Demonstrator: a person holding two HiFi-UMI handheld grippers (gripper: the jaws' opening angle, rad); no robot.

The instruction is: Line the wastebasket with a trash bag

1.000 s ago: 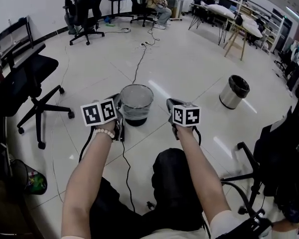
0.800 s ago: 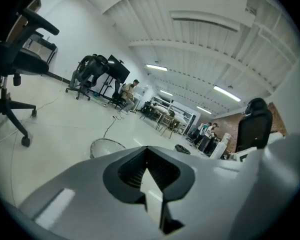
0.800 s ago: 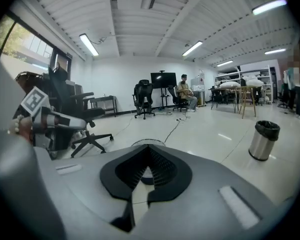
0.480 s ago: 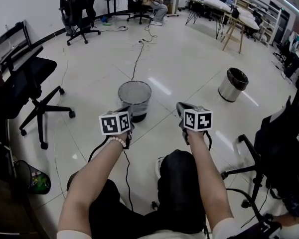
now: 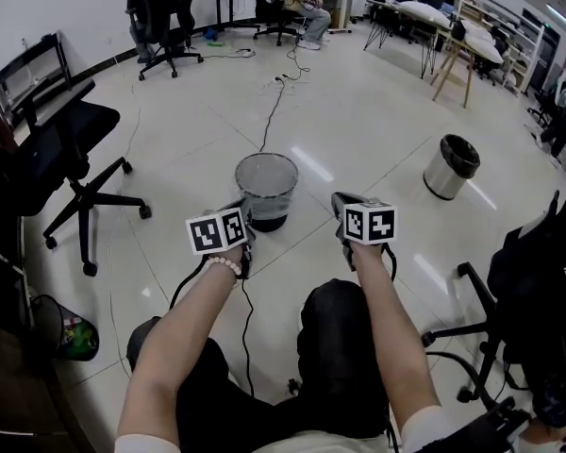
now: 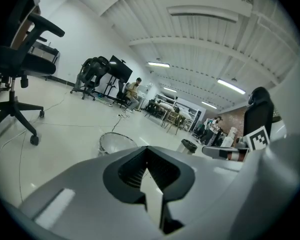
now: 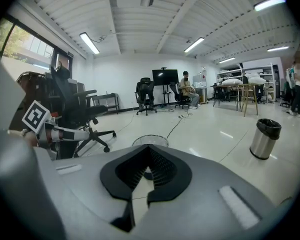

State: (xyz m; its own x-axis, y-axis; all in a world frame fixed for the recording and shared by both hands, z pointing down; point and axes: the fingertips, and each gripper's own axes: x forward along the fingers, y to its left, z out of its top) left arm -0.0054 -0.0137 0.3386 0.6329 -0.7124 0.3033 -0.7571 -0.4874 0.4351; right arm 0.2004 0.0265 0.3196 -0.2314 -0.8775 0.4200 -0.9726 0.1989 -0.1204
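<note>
Both left gripper (image 6: pixel 148 153) and right gripper (image 7: pixel 149 150) have fingers fully closed, empty, near the wastebasket (image 5: pixel 267 182)

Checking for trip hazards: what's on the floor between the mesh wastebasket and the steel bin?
Nothing; the head view shows bare tile with glare between the mesh wastebasket and the steel bin.

Grey two-jaw right gripper (image 7: pixel 148 150) at six o'clock, black ribbed jaws closed together, nothing gripped. Just beyond tips, toward twelve o'clock: rim of round grey mesh wastebasket (image 7: pixel 157 140). At three o'clock, shiny steel cylindrical bin (image 7: pixel 264 140), black-lined. At nine o'clock, black wheeled office chair (image 7: pixel 85 118).
</note>
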